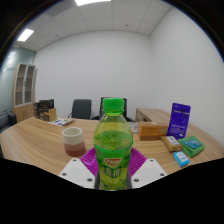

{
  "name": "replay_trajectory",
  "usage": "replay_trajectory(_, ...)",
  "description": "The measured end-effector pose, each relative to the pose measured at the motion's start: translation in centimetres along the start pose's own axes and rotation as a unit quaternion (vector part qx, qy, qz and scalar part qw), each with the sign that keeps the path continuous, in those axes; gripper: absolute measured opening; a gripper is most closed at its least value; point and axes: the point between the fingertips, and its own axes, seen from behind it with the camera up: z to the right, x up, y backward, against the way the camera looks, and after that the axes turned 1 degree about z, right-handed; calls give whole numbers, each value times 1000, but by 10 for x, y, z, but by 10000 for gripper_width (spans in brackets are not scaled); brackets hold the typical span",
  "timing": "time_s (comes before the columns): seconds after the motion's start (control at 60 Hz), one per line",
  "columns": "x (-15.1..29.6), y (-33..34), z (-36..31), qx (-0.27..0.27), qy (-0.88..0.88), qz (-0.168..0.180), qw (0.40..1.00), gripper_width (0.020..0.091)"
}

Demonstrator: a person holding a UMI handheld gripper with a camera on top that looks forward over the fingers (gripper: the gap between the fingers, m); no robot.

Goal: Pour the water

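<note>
A green plastic bottle (113, 140) with a green cap and a green label stands upright between my fingers, filling the middle of the view. My gripper (113, 165) is shut on the bottle, the purple pads (91, 160) pressing its lower body from both sides. A pale cup (74, 139) with a dark rim stands on the wooden table (35, 145), left of the bottle and a little beyond it.
To the right of the bottle lie a cardboard box (151, 130), a tall blue package (179, 120) and small teal boxes (190, 147). Black office chairs (82, 108) stand behind the table. A shelf unit (22, 85) is at the left wall.
</note>
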Motion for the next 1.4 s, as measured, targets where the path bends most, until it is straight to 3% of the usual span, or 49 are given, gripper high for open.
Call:
replay_trajectory(0.15, 0, -3, -2, -9, 17, -12, 1000, 353)
replay_trajectory(0.433, 15, -42, 3, -22, 240, -91, 966, 354)
replay_trajectory(0.633, 39, -82, 14, -48, 513, -131, 847, 355)
replay_trajectory(0.783, 46, -103, 12, -37, 642, -147, 752, 352)
replay_trajectory(0.967, 63, -122, -3, -29, 757, -125, 641, 353)
replay_trajectory(1.167, 70, -128, -18, -19, 824, -124, 552, 352)
replay_trajectory(1.283, 69, -127, -23, -12, 831, -128, 541, 354)
replay_trajectory(1.4, 72, -121, -23, -9, 808, -131, 574, 354)
